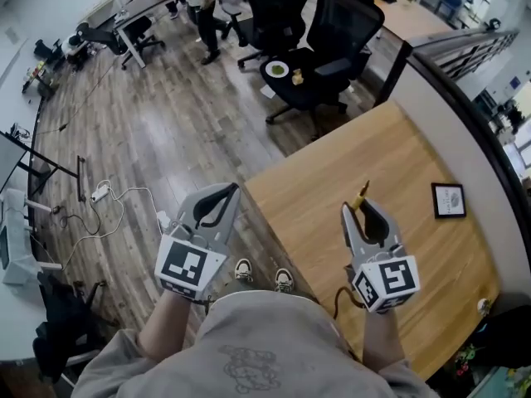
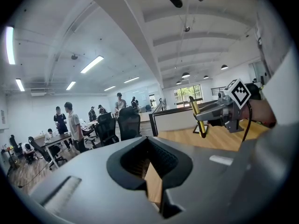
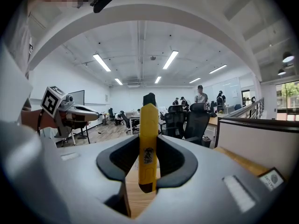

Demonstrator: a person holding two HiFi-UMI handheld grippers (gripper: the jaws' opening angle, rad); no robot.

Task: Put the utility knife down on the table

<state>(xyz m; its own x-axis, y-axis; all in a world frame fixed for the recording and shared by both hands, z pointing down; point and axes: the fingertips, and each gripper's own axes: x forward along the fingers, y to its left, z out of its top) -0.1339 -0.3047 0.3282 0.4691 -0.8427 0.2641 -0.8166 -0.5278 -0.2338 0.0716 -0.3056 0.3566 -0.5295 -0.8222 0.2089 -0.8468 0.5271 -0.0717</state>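
Above the table (image 1: pixel 315 214), the right claw (image 1: pixel 355 212) clamps the utility knife (image 3: pixel 148 143) between its jaws; left claw (image 1: pixel 226 191) seems closed.

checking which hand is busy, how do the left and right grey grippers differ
The left grey gripper is shut on nothing; the right grey gripper grips a yellow utility knife. The left is over the plank floor, the right over the light wooden table. Both bear marker cubes.

Open-plan office — black swivel chairs (image 1: pixel 336 31), long desks (image 1: pixel 143 3), strip ceiling lights (image 3: pixel 171 59), people (image 2: pixel 74 125) standing about
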